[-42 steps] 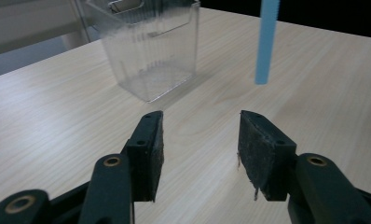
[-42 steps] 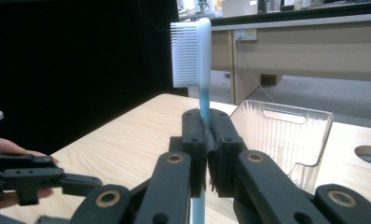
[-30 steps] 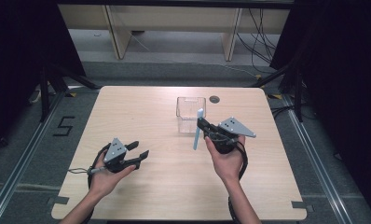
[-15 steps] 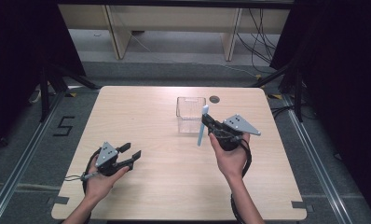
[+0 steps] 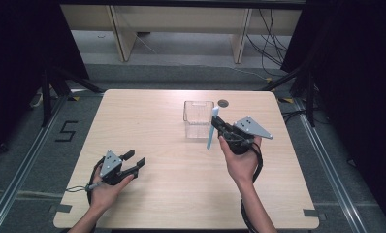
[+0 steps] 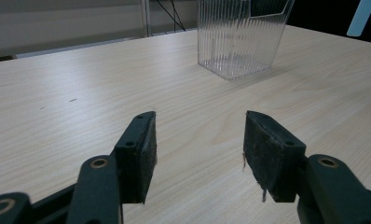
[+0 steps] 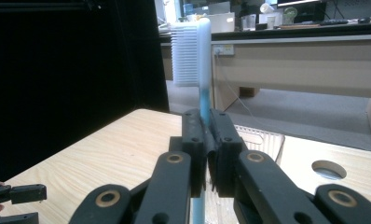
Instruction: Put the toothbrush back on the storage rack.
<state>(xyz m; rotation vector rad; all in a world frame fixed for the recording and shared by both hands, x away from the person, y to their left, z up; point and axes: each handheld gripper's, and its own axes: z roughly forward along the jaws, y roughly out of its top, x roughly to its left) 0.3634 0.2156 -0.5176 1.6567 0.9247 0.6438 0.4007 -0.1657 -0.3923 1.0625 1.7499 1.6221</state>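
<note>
R gripper (image 5: pixel 219 127) clamps a toothbrush (image 5: pixel 212 127) by the handle, jaws tight on it — bristle head up, handle end hanging below. It sits above the table (image 5: pixel 181 194), just right of the clear bin (image 5: pixel 199 119) at the far middle; brush looks clear of the bin wall, hard to tell. L gripper (image 5: pixel 134 162) is near-left, low over the wood, jaws wide w/ nothing between — well apart from the bin.

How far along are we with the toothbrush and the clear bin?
Pickup looks done: the right gripper is shut on the toothbrush, head up, beside the bin. The bin looks empty, so putting it in is probably left. The left gripper sits open near the table edge.
</note>
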